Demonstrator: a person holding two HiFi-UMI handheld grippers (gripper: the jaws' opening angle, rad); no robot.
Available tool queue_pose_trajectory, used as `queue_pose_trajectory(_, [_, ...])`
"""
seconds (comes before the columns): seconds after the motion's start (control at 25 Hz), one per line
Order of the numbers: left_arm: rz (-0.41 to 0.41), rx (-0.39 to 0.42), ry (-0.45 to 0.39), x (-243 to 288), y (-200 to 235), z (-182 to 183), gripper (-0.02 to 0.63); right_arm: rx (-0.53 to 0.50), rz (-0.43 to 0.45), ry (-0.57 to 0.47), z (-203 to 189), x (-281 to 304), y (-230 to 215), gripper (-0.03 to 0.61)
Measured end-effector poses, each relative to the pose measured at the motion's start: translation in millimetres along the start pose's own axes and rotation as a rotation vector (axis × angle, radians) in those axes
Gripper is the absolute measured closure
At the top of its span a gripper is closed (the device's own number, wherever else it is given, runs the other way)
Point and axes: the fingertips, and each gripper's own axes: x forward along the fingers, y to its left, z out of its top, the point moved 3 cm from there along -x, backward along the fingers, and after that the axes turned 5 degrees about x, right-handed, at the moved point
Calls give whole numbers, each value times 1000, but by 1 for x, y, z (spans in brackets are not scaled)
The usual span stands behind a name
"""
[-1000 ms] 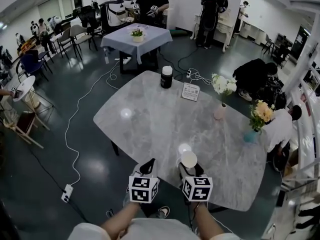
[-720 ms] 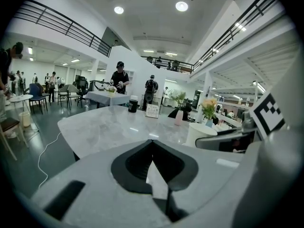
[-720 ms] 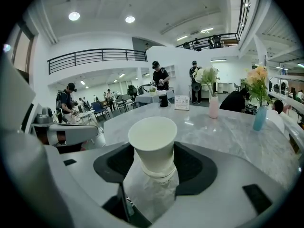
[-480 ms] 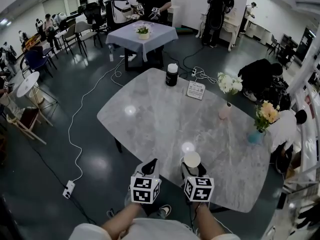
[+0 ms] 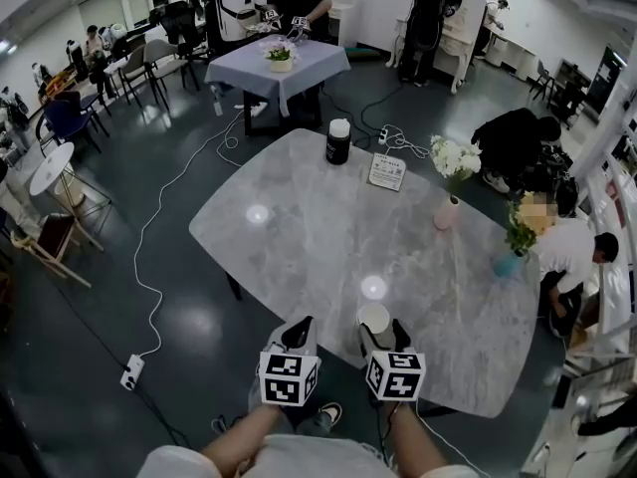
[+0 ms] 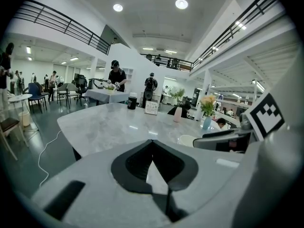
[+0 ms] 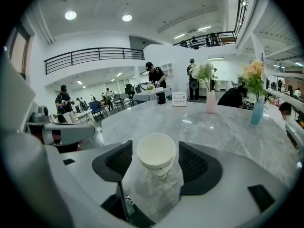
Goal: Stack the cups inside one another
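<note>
A white paper cup [image 5: 374,318] stands upright on the grey marble table [image 5: 299,237] near its front edge. My right gripper [image 5: 380,333] is open around it. In the right gripper view the cup [image 7: 156,153] sits between the two black pads [image 7: 119,159] with a thin gap on each side. My left gripper [image 5: 297,330] is just left of it, shut and empty, its jaws meeting at a point [image 6: 152,144]. In the left gripper view the cup's rim [image 6: 187,139] shows to the right, beside the other gripper. I cannot tell whether other cups are nested inside it.
At the table's far end are a black canister [image 5: 338,142] and a small sign card [image 5: 386,171]. A pink vase with white flowers [image 5: 445,212] and a blue vase [image 5: 506,265] stand along the right side. People sit and stand around the room.
</note>
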Motion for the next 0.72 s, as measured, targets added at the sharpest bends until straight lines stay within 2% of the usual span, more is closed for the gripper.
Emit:
queue_pose_trajectory(0.24, [-10, 5, 4, 3, -3, 0, 604, 22, -13, -35, 5, -5, -4, 324])
queue_pose_trajectory(0.48, [-22, 18, 2, 10, -3, 6, 604, 97, 8, -131, 22, -11, -14, 333])
queue_pose_trajectory(0.52, [-25, 21, 2, 11, -3, 7, 604, 99, -8, -141, 24, -12, -18, 358])
queue_pose_trajectory(0.6, [-31, 26, 1, 13, -1, 10, 604, 100, -42, -153, 27, -15, -24, 458])
queue_pose_trajectory(0.72, [-44, 33, -3, 17, 1, 17, 604, 108, -76, -160, 33, -18, -33, 483])
